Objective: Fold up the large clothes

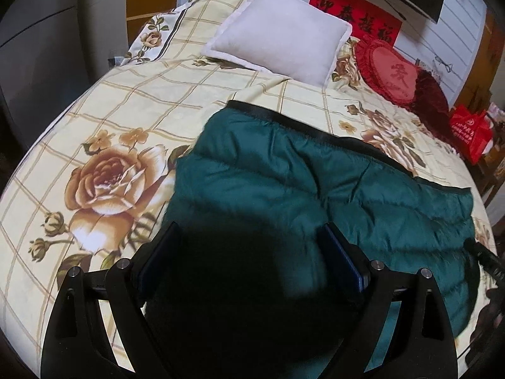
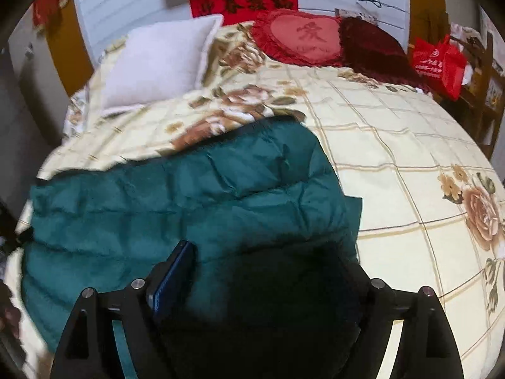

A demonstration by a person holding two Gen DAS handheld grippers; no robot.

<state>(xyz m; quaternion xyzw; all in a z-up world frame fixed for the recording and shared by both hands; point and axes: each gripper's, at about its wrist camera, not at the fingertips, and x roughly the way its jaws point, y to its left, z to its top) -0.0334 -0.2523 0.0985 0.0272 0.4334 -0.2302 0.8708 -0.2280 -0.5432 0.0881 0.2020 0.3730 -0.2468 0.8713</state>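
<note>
A dark green quilted jacket [image 1: 315, 183] [image 2: 189, 195] lies spread on the bed, its black-trimmed edge toward the pillows. My left gripper [image 1: 251, 240] hovers over the jacket's near left part with its fingers wide apart. A dark, shadowed bulge of the jacket fills the gap, and the blue pads stand off it. My right gripper [image 2: 268, 252] is over the jacket's near right end, also open. Its left pad shows clear of the cloth; the dark bulge hides most of its right finger.
The bed cover [image 1: 126, 101] [image 2: 394, 158] is cream with checks and roses. A white pillow [image 1: 281, 38] [image 2: 164, 60] and a red heart cushion [image 1: 391, 72] [image 2: 303, 38] lie at the head. A red bag [image 1: 470, 132] [image 2: 438, 60] stands beside the bed.
</note>
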